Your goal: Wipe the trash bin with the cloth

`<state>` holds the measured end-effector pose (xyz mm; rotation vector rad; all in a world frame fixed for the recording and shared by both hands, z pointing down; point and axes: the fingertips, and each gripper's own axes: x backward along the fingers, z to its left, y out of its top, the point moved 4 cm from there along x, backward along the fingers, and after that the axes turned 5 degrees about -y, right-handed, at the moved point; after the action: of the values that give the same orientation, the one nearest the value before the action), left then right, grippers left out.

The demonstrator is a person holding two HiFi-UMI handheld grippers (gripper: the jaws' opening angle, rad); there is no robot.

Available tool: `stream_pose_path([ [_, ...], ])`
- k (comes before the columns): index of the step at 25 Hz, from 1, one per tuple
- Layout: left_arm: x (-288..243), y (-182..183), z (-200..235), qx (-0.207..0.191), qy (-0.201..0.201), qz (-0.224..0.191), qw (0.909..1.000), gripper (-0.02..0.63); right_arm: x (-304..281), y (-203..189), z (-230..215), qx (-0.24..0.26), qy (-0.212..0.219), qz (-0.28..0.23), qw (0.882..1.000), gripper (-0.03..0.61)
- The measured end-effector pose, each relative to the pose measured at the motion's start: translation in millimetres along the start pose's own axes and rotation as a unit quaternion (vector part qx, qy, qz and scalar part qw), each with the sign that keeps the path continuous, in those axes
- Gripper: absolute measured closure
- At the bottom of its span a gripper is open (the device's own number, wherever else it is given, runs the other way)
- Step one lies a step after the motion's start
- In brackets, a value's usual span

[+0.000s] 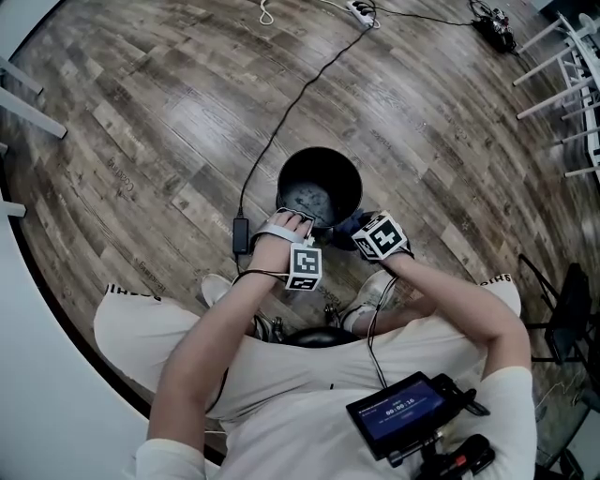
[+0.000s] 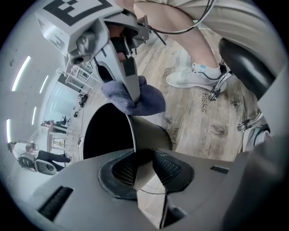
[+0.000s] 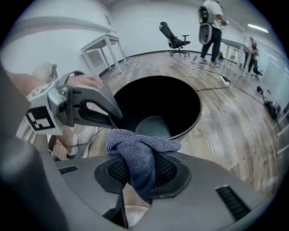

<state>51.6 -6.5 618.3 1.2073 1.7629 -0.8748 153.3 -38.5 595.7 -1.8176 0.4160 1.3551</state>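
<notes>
A black round trash bin (image 1: pixel 349 178) stands open on the wood floor in front of the person's feet. My left gripper (image 1: pixel 292 219) is at its near rim. In the left gripper view the bin's wall (image 2: pixel 151 135) runs between the pads, and the left gripper (image 2: pixel 143 166) is shut on it. My right gripper (image 1: pixel 356 231) hovers just right of it, over the near rim, shut on a blue-grey cloth (image 1: pixel 345 231). The right gripper view shows the cloth (image 3: pixel 140 153) bunched between the pads of the right gripper (image 3: pixel 137 173), with the bin (image 3: pixel 158 101) beyond and the left gripper (image 3: pixel 112 118) on its rim.
A black cable (image 1: pixel 291 112) runs from a power strip (image 1: pixel 361 9) to an adapter (image 1: pixel 241 234) left of the bin. The person's shoes (image 1: pixel 217 289) and a black stool seat (image 1: pixel 314 336) lie close behind. White table legs (image 1: pixel 28 103) stand left, a black frame (image 1: pixel 562 319) right.
</notes>
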Motion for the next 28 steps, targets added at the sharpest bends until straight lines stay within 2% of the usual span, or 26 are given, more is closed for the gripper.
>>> stream_pose_path([
  [3, 0.5, 2.0, 3.4, 0.002, 0.001, -0.002, 1.0, 0.505, -19.5, -7.2, -5.7, 0.046, -0.006, 0.017, 0.999, 0.479],
  [6, 0.4, 1.2, 6.5, 0.006, -0.001, -0.003, 1.0, 0.505, -46.8, -15.2, -11.2, 0.042, 0.008, 0.025, 0.999, 0.479],
  [11, -3.0, 3.9, 7.8, 0.016, -0.011, -0.011, 0.9998, 0.508, -99.6, -37.6, -22.6, 0.044, 0.018, 0.008, 0.999, 0.479],
  [14, -3.5, 6.1, 11.5, 0.018, -0.017, -0.015, 0.9996, 0.512, -133.4, -50.8, -31.5, 0.046, 0.012, 0.009, 0.999, 0.479],
  [18, -4.0, 6.3, 11.9, 0.02, -0.016, -0.016, 0.9995, 0.512, -180.8, -71.3, -39.5, 0.057, -0.005, 0.035, 0.998, 0.479],
  [23, -4.5, 4.4, 13.7, 0.034, -0.019, -0.016, 0.9991, 0.514, -202.0, -77.1, -44.1, 0.024, 0.001, 0.018, 1.0, 0.479],
  [28, -5.5, 7.4, 15.4, 0.062, -0.019, -0.004, 0.9979, 0.515, -168.3, -83.0, -49.3, -0.047, -0.013, 0.04, 0.998, 0.479],
])
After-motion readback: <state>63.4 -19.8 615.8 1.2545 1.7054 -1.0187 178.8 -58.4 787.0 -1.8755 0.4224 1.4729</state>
